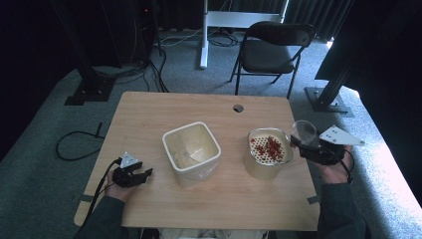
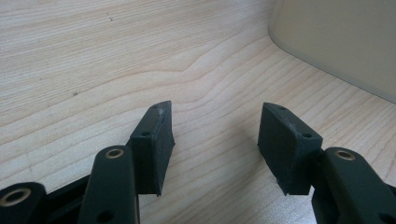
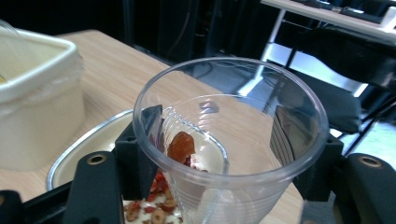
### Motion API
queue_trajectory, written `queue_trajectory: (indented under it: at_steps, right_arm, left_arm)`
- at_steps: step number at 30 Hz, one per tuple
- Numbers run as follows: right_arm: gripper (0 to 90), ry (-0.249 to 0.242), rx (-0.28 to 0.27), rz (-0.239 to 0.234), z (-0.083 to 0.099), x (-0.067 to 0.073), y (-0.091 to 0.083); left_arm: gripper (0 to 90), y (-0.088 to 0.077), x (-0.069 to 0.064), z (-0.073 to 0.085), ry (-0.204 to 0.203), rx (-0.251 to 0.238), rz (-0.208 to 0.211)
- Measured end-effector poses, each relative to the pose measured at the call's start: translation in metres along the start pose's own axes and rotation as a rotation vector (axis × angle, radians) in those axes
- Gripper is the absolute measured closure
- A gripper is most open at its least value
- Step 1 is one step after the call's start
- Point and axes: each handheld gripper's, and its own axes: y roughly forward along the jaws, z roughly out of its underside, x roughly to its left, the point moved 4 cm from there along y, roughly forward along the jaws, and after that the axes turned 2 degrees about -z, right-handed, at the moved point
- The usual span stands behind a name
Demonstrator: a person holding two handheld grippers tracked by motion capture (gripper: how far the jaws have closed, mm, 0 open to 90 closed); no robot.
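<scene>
Clear cup [image 3: 229,140] in right gripper [image 3: 224,154], beside strainer's rim [image 3: 88,140].

Counter [image 1: 149,119]: pale wood grain. Tub [image 1: 191,152]: cream. Tin [image 1: 268,157]: cream-sided, white perforated insert dotted with red pieces [image 1: 271,146]. Cup [image 3: 229,140]: clear, one amber-red piece inside. Both tools [image 2: 215,140] [image 3: 224,154]: black. Chair [image 1: 273,45]: black.

Each hand carries a black gripper with 2 blocky jaws. The left gripper [image 1: 145,174] has a grey three-cornered plate on top and a black cable trailing back past a dark grey-green sleeve [image 1: 102,216]. Its linkage arms show brass-ringed pivot holes, and its pads [image 2: 152,149] small round holes. The right gripper [image 1: 298,143] wears a larger grey plate with dark holes
</scene>
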Motion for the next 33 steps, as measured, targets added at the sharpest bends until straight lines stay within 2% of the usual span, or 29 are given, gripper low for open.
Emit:
queue_trajectory:
  at_steps: [2,12,25,33]
  right_arm:
    - [34.6,0.022,-0.006,-0.018,0.003,0.000,0.000]
    - [34.5,0.018,-0.006,-0.055,0.005,0.013,-0.002]
    - [34.4,0.005,-0.018,-0.120,0.004,0.038,-0.005]
    - [34.3,-0.012,-0.021,-0.186,-0.001,0.062,0.007]
  left_arm:
    - [46.0,0.000,0.000,0.000,0.000,0.000,0.000]
    - [46.0,0.000,0.000,0.000,0.001,0.000,-0.001]
    - [46.0,0.000,0.000,0.000,0.001,0.000,0.000]
    - [46.0,0.000,0.000,0.000,0.000,0.000,0.000]
